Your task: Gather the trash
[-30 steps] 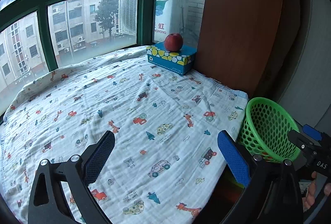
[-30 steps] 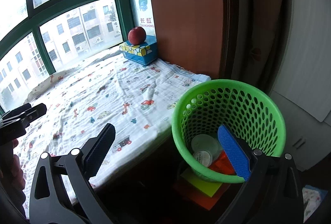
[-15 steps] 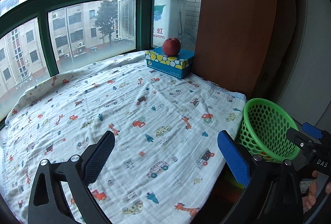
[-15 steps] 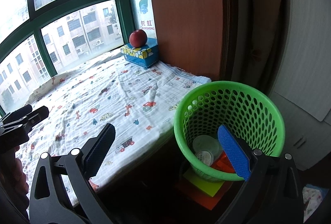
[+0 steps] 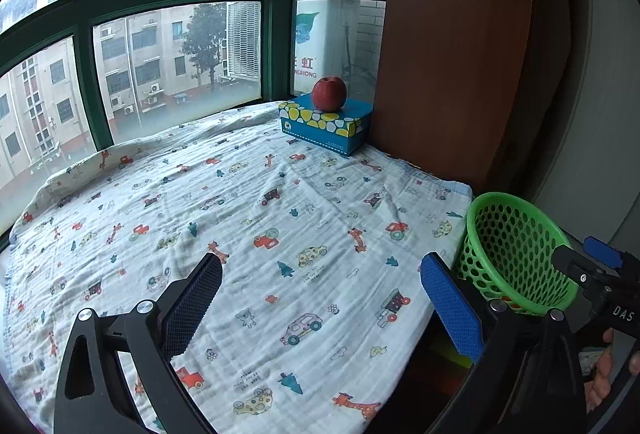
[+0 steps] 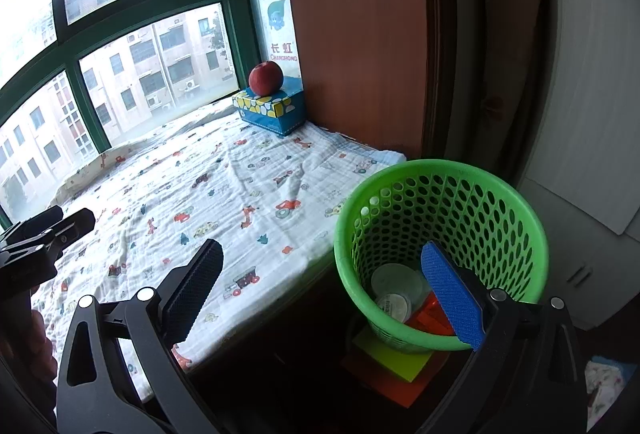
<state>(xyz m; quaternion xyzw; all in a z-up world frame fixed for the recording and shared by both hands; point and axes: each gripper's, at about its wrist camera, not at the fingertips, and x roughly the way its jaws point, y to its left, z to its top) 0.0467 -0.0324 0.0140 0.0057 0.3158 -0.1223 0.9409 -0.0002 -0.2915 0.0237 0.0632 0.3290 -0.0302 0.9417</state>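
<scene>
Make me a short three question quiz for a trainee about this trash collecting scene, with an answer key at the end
1. True or false: the red apple rests on top of the blue patterned tissue box.
2. Where does the green perforated plastic basket stand? A) on the printed cotton blanket B) on the floor beside the ledge C) on the tissue box
3. Fill in: the left gripper and the right gripper both have their jaws ____.

Key: 1 true. 2 B. 3 open, nothing held between them.
</scene>
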